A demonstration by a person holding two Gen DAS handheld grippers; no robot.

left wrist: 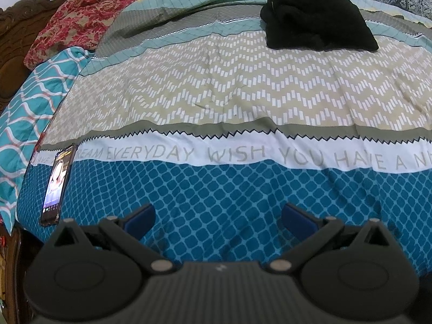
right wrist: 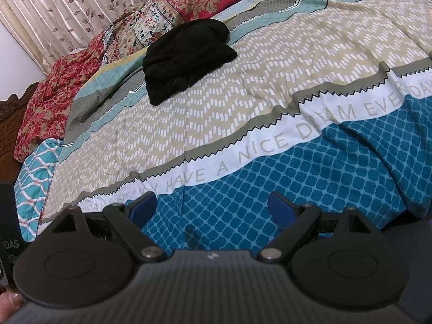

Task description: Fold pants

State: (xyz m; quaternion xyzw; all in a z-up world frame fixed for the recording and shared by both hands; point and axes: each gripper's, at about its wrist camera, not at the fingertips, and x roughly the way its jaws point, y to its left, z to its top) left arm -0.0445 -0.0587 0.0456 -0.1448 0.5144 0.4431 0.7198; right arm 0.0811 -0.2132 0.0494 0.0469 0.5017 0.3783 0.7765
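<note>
Black pants (left wrist: 316, 19) lie bundled on the far part of the bed, on the grey and teal stripes of the patterned bedspread (left wrist: 216, 86). In the right wrist view the same black pants (right wrist: 186, 56) sit at the upper middle. My left gripper (left wrist: 218, 216) hangs over the blue lattice band near the bed's front edge, open, with nothing between its blue pads. My right gripper (right wrist: 213, 206) is likewise open and empty over the blue band, well short of the pants.
A lit phone (left wrist: 58, 183) lies on the bedspread at the front left. Red floral and patterned pillows (left wrist: 89, 16) pile along the far side. A carved wooden bed frame (left wrist: 13, 40) stands at the left. A leaf-print curtain (right wrist: 67, 8) hangs behind.
</note>
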